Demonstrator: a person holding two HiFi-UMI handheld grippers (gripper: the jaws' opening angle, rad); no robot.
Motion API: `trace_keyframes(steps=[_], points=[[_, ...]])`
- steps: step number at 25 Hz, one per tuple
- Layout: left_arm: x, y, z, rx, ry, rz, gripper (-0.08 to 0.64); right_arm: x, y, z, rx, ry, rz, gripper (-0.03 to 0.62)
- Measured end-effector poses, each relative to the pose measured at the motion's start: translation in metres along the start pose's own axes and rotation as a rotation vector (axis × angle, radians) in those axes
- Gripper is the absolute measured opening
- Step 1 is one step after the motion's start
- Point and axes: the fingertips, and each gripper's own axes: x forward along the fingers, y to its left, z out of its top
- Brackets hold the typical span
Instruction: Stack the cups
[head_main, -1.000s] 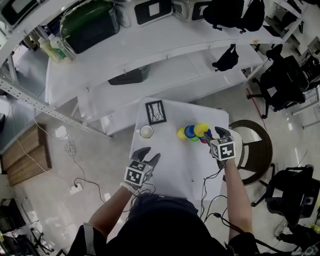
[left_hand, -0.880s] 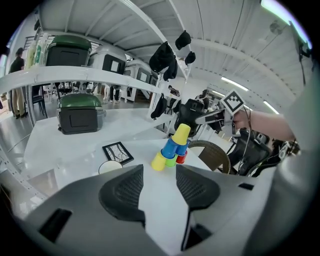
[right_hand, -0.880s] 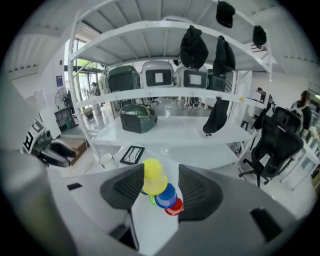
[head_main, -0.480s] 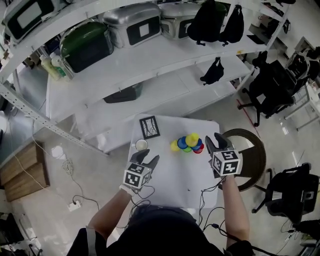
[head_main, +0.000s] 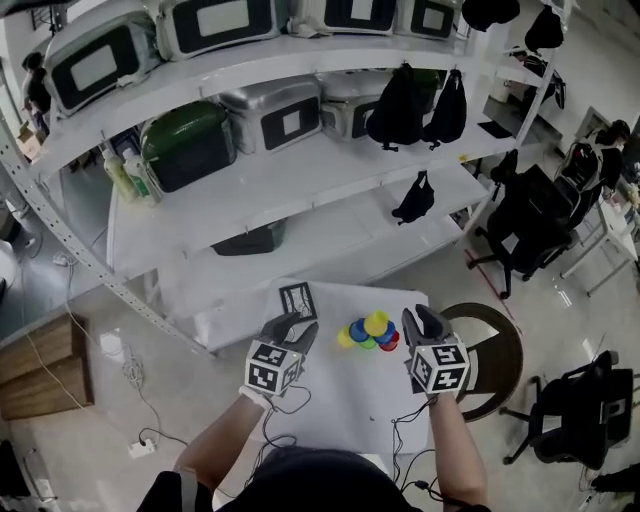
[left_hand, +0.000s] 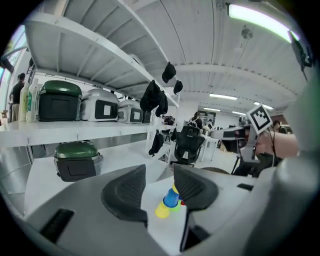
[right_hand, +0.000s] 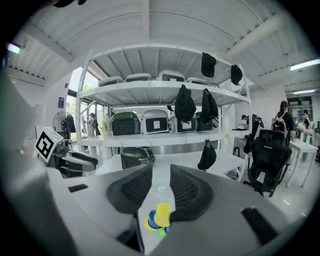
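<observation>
A cluster of small cups (head_main: 367, 333) in yellow, blue, green and red stands on the white table (head_main: 350, 400). One yellow cup (head_main: 376, 323) sits on top of the others. My left gripper (head_main: 290, 328) hovers left of the cluster, well above the table, and my right gripper (head_main: 415, 322) hovers to its right. Both have just been closing their jaws, but a gap remains and nothing is between them. The left gripper view shows the cups (left_hand: 170, 202) far below through the gap of the left gripper (left_hand: 160, 187). In the right gripper view the cups (right_hand: 159, 218) show under the right gripper (right_hand: 161, 187).
A printed card (head_main: 297, 300) lies on the table behind the left gripper. White shelves (head_main: 300, 180) with cases and hanging black bags stand beyond the table. A round brown stool (head_main: 495, 350) is to the right, with office chairs (head_main: 530, 230) further off.
Both grippers have risen high above the table and their jaws have narrowed. The head view has tilted up to show more of the shelves. The cups have not moved.
</observation>
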Motion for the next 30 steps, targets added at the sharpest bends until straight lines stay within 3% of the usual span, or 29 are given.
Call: trace_keyframes(steps=[4,10,18,30], points=[[-0.007,0.001,0.036,-0.049,-0.081,-0.008,0.167,-0.009,0.010,0.025,0.006,-0.072,-0.003,0.093],[-0.017,-0.010,0.083,-0.029,-0.166,-0.038,0.126,-0.022,0.027,0.054,0.023,-0.154,-0.012,0.027],[-0.018,-0.017,0.134,0.001,-0.238,-0.060,0.120,-0.028,0.040,0.080,0.007,-0.198,0.013,0.000],[-0.027,-0.002,0.159,0.025,-0.283,-0.012,0.120,-0.018,0.050,0.094,-0.065,-0.223,0.043,-0.001]])
